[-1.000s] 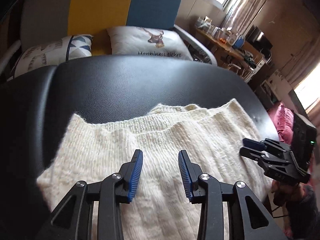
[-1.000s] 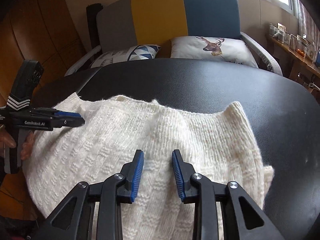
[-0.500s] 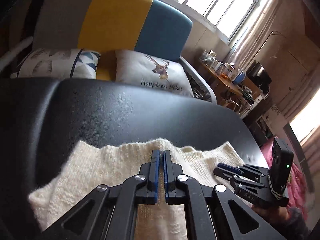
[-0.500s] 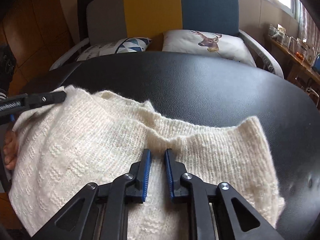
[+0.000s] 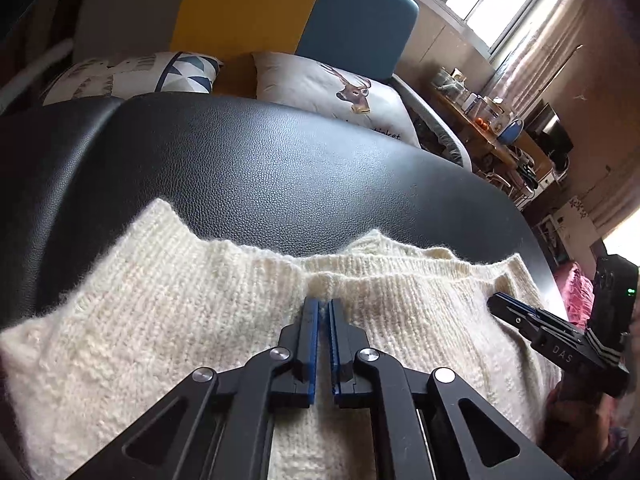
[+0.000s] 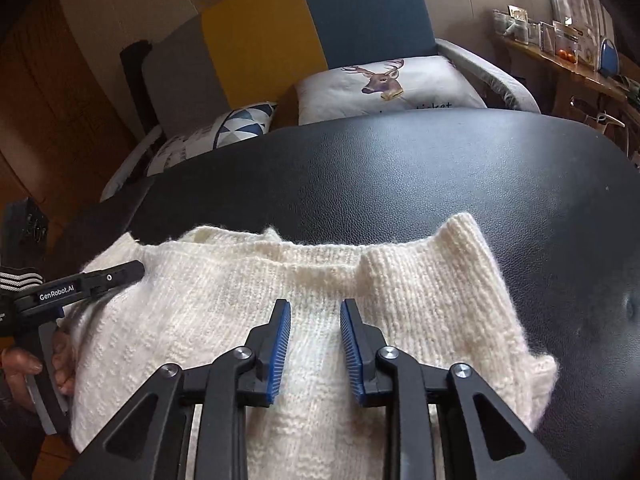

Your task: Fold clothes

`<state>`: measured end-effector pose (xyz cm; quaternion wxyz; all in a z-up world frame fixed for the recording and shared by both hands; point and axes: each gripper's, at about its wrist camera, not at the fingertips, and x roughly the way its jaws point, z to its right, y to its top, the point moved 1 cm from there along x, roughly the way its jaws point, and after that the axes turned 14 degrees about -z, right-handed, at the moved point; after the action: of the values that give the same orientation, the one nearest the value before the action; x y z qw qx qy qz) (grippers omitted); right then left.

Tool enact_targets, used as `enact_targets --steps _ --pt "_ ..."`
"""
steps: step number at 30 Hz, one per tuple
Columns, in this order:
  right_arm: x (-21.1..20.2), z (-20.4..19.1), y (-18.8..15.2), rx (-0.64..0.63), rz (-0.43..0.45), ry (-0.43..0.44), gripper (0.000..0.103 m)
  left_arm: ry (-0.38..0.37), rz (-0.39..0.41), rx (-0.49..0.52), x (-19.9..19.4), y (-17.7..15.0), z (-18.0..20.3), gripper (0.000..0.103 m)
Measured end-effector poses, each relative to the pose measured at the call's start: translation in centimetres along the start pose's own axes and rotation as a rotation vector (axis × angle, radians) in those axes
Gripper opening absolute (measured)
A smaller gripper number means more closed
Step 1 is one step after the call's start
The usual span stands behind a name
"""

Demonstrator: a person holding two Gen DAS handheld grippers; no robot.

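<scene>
A cream knitted sweater (image 5: 180, 320) lies on a black leather table (image 5: 260, 168), its far edge folded double. My left gripper (image 5: 323, 304) is nearly shut, its blue pads pinching a raised ridge of the knit near the far edge. My right gripper (image 6: 315, 308) is open above the sweater (image 6: 420, 292), just short of its far edge, holding nothing. The right gripper (image 5: 520, 316) also shows at the right of the left wrist view. The left gripper (image 6: 120, 274) shows at the left of the right wrist view.
A sofa (image 6: 260, 32) with grey, yellow and blue back panels stands behind the table, with a deer-print pillow (image 6: 388, 84) and a triangle-print pillow (image 6: 240, 126). A cluttered wooden side table (image 5: 492, 128) stands at the right under windows.
My right gripper has opened from nearly shut and moved forward toward the sweater's far edge. My left gripper closed a second ago and stays pinched on the knit.
</scene>
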<state>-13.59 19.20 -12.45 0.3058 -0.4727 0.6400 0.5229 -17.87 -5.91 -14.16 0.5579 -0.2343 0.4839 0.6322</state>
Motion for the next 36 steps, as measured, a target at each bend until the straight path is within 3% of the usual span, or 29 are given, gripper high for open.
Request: enact_targets --steps 2,6,10,12,15,17,20,24,29,33,36 --pt "-0.3 0.0 0.1 -0.002 0.000 -0.009 0.028 -0.019 0.011 0.006 -0.8 0.1 0.5 0.006" --pt "2.4 -0.1 1.3 -0.029 -0.077 -0.136 0.027 -0.056 0.032 0.018 -2.4 0.3 1.6 0.011" --pt "3.2 1.2 1.4 0.017 -0.028 -0.114 0.026 0.007 -0.052 0.153 0.6 1.0 4.9 0.022" --pt "2.8 1.3 0.9 0.007 -0.026 -0.086 0.027 0.009 -0.076 0.156 2.1 0.8 4.9 0.022" --pt "0.6 2.7 -0.4 0.049 -0.040 0.079 0.028 -0.005 -0.095 0.132 3.6 0.2 4.1 0.022" --pt "-2.4 3.9 -2.4 0.057 -0.003 0.232 0.028 -0.018 -0.094 0.136 3.4 -0.1 3.8 0.022" --pt "-6.6 6.3 -6.7 0.062 -0.024 0.399 0.028 0.022 -0.099 0.178 2.9 -0.5 3.9 0.022" --pt "-8.9 9.4 -12.5 0.094 -0.101 0.526 0.029 0.062 -0.104 0.223 2.2 -1.1 3.3 0.022" --pt "-8.6 11.0 -17.0 0.120 -0.138 0.607 0.029 0.098 -0.120 0.123 0.0 -1.0 2.5 0.021" --pt "-6.8 10.8 -16.7 0.113 -0.139 0.644 0.032 -0.063 -0.075 0.223 -2.6 -2.2 7.9 0.024" --pt "-6.1 10.0 -16.0 0.067 -0.139 0.690 0.032 -0.174 -0.130 0.338 -1.8 -3.3 13.1 0.029"
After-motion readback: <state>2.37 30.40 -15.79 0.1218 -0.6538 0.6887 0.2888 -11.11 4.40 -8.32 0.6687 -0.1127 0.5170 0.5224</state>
